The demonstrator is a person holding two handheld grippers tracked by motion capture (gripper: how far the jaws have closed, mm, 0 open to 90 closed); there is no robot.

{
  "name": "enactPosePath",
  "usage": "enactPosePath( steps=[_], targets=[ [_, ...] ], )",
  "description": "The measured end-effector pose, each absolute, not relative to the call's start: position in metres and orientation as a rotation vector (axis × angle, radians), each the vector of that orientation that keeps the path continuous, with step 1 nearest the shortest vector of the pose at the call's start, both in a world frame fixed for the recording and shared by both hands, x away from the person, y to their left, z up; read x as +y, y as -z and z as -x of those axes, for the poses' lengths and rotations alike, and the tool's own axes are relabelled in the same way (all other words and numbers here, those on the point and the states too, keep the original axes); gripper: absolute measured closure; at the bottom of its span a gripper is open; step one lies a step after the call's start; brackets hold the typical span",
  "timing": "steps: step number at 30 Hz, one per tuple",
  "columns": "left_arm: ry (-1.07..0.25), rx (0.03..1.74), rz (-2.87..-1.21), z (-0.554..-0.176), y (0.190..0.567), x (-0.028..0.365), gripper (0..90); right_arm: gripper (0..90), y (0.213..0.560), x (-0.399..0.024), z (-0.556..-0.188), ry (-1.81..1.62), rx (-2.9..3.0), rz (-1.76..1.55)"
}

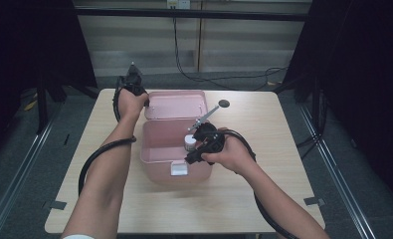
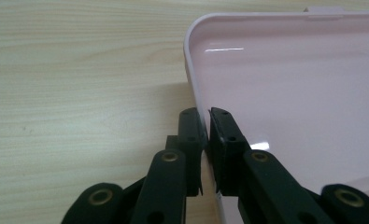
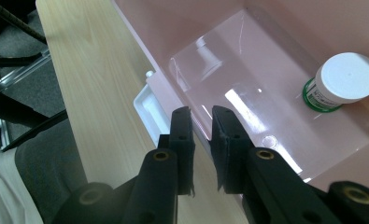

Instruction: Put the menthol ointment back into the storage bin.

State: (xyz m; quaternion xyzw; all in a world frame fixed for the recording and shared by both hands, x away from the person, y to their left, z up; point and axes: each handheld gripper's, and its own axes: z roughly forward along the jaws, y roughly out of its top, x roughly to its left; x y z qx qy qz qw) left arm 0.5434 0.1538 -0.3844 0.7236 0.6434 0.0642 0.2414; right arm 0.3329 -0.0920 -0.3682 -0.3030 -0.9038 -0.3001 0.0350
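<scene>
The pink box (image 1: 176,152) sits at the table's centre, lid (image 1: 176,103) swung open toward twelve o'clock. It looks like thin moulded plastic: light, fairly stiff, glossy and probably slippery, so the rims are the surest places to take hold.

Nearest, the right gripper (image 3: 202,122) is clamped over the box's front wall, one jaw outside and one inside, close to the white latch (image 1: 179,168) at six o'clock. Inside, at about three o'clock, stands a small white-capped jar (image 3: 345,80), which would likely slide if the box tilts.

Farther off, the left gripper (image 2: 204,133) pinches the lid's left rim at about ten o'clock. Beyond the box at one o'clock lies a small dark disc (image 1: 224,103). The wooden table (image 1: 263,194) leaves nothing in the lid's way.
</scene>
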Motion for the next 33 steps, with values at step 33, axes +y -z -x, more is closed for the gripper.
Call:
enactPosePath(
  steps=[33],
  targets=[
    [-0.166, 1.760, -1.971, -0.548, 0.390, 0.151, 73.6, 79.1, 0.368, -0.091, -0.335, 0.920, -2.757, 0.950]
  ],
)
